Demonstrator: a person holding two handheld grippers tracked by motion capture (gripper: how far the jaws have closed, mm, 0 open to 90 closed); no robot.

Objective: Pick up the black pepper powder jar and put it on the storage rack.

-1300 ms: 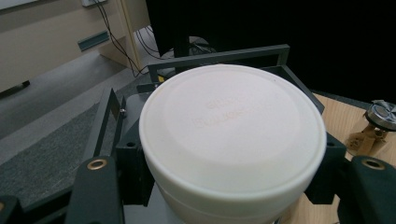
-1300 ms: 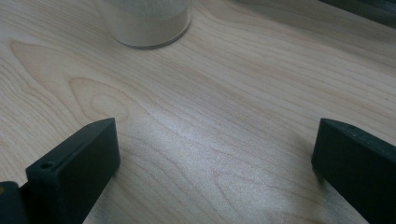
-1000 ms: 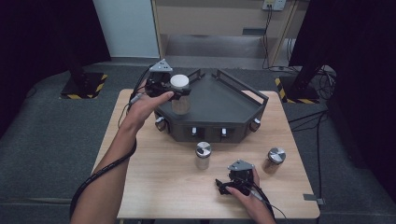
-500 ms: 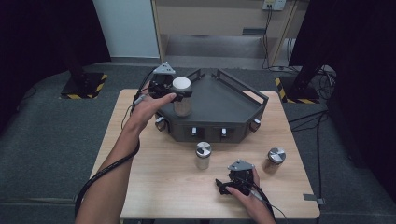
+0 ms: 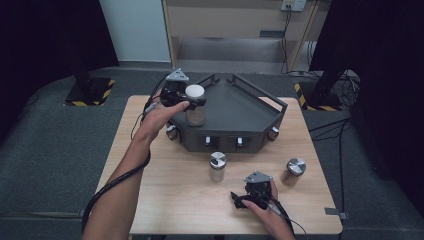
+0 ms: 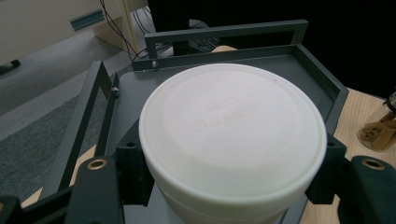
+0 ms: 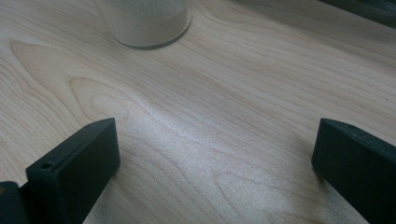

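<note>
White-lidded jar (image 5: 195, 104) (pinched by the left hand-held gripper (image 5: 186, 100)) hangs over the grey tray (image 5: 250, 107); right hand-held gripper (image 5: 248, 199) spread.

Bare forearms, no sleeves. Black left gripper (image 5: 192, 102) and right gripper (image 5: 243, 200), each topped with a grey three-cornered plate, trailed black cables; blocky jaws bore brass-ringed screw holes.
</note>
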